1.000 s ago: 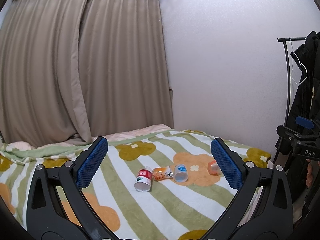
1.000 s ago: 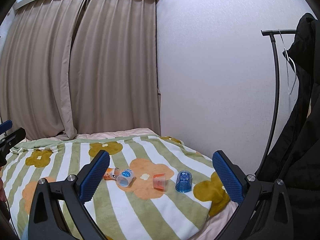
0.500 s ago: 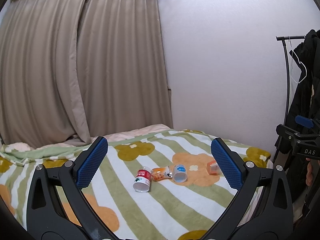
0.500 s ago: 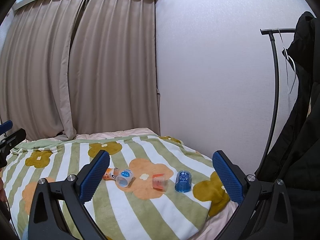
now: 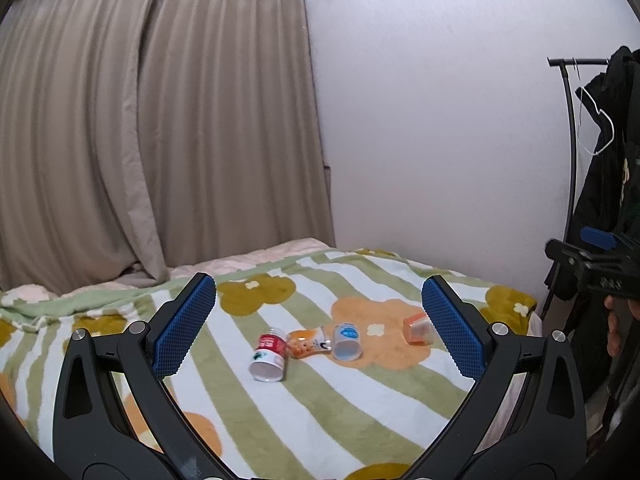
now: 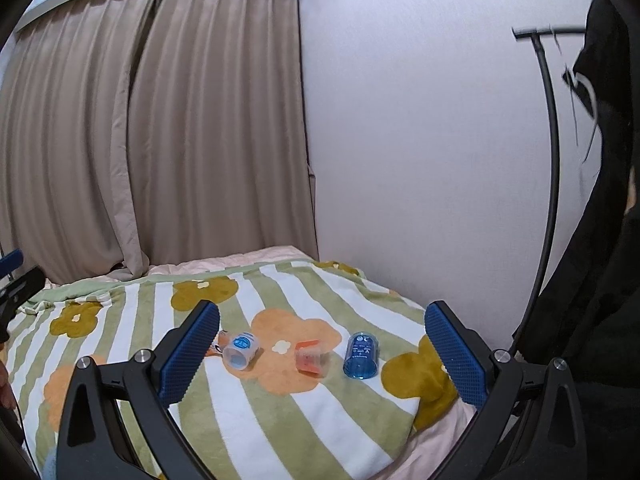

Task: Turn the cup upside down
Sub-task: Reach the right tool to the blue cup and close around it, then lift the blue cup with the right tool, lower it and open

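Several small cups lie on their sides on a striped, flowered blanket (image 5: 360, 412). In the left wrist view I see a red-and-white cup (image 5: 269, 356), an orange printed cup (image 5: 307, 342), a clear cup with a blue label (image 5: 346, 341) and an orange cup (image 5: 418, 330). In the right wrist view the clear cup (image 6: 241, 350), the orange cup (image 6: 310, 359) and a blue cup (image 6: 361, 356) show. My left gripper (image 5: 318, 328) and right gripper (image 6: 322, 342) are both open and empty, held back from the cups.
The bed's blanket (image 6: 280, 420) ends at a right edge near the wall (image 6: 420, 160). Curtains (image 5: 140, 140) hang behind the bed. A coat rack (image 6: 548, 160) with dark clothes stands at the right. The right gripper also shows in the left wrist view (image 5: 596, 268).
Both views have shifted slightly; the cups sit a little further left in the frames. Both grippers stay open and the cups have not moved on the blanket.
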`<move>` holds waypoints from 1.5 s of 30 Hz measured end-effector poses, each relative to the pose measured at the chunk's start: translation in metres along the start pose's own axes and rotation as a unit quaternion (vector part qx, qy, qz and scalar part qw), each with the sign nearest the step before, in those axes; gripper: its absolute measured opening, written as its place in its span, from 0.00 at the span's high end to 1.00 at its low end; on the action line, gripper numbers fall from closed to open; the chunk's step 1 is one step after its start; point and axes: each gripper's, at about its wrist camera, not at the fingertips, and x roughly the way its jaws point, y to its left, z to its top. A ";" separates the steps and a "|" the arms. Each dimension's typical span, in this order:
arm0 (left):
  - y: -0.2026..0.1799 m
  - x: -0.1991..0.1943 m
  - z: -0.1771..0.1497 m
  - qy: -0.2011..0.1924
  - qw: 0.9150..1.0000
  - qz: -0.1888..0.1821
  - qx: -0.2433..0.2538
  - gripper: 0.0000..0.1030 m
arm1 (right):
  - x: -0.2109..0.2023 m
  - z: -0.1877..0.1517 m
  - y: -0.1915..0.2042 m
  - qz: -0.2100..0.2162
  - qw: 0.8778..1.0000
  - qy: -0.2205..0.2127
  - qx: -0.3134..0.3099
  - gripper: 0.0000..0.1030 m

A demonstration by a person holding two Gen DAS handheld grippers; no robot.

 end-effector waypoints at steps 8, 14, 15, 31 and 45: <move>-0.021 0.070 -0.009 0.061 0.997 -0.036 -0.003 0.00 | 0.130 0.002 -0.053 0.016 0.990 0.143 -0.007 0.00; -0.032 0.136 -0.034 0.140 0.988 -0.069 -0.007 0.00 | 0.249 -0.034 -0.090 0.040 0.961 0.272 0.024 0.00; -0.033 0.146 -0.040 0.155 0.985 -0.074 -0.009 0.00 | 0.264 -0.042 -0.095 0.044 0.956 0.289 0.035 0.00; -0.032 0.235 -0.111 0.292 0.953 -0.080 0.001 0.00 | 0.386 -0.121 -0.116 0.071 0.889 0.434 0.127 0.28; -0.006 0.199 -0.087 0.272 0.960 -0.064 -0.004 0.00 | 0.340 -0.072 -0.100 0.079 0.909 0.394 0.114 0.44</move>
